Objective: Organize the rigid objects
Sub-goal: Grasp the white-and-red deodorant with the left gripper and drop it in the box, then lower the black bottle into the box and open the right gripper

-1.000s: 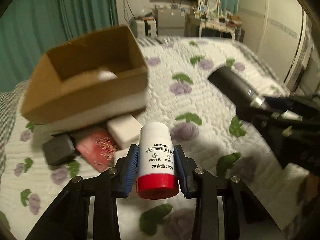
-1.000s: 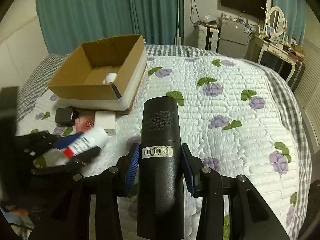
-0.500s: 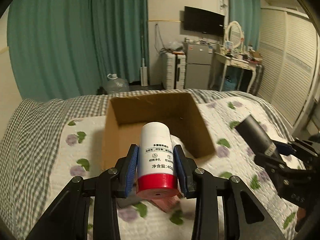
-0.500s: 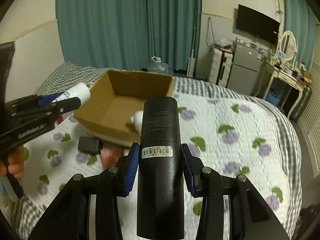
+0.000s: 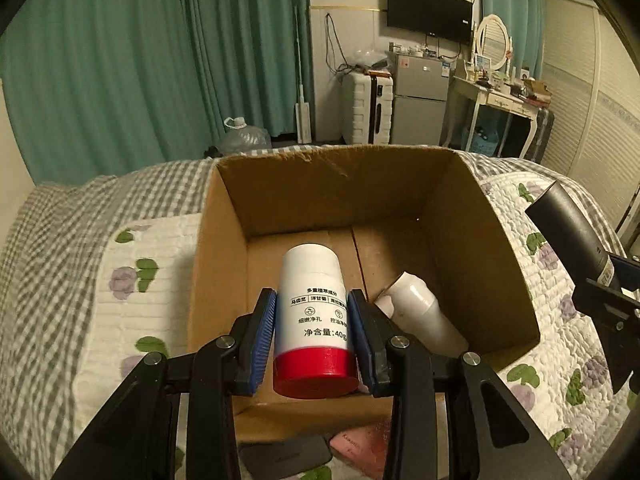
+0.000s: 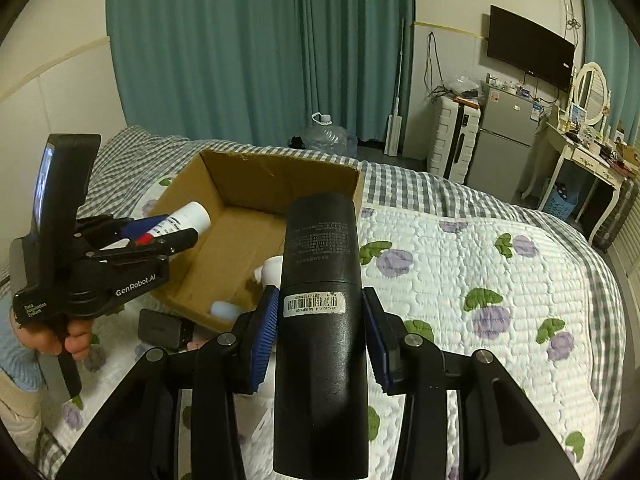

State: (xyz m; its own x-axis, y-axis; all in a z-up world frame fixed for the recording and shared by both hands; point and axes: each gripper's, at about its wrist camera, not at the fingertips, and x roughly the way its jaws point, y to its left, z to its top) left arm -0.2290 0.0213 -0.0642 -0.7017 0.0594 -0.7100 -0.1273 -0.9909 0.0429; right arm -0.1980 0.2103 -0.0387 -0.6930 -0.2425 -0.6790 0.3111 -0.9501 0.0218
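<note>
My left gripper (image 5: 312, 336) is shut on a white tube with a red cap (image 5: 314, 320) and holds it above the open cardboard box (image 5: 320, 184), pointing into it. A white bottle (image 5: 420, 312) lies inside the box at the right. My right gripper (image 6: 320, 332) is shut on a tall black bottle (image 6: 320, 320) with a barcode label, held above the bed to the right of the box (image 6: 256, 176). The left gripper (image 6: 160, 240) with its tube (image 6: 188, 218) shows in the right wrist view over the box's left wall. The black bottle (image 5: 568, 232) shows at the right in the left wrist view.
The box sits on a quilted floral bedspread (image 6: 500, 280). A black case (image 6: 160, 326) and a pink packet (image 5: 360, 444) lie on the bed in front of the box. A fridge (image 6: 504, 140), suitcase and dressing table stand beyond the bed.
My left gripper has lifted the tube from above the bed and brought it over the box opening. My right gripper with the black bottle has risen and moved closer to the box.
</note>
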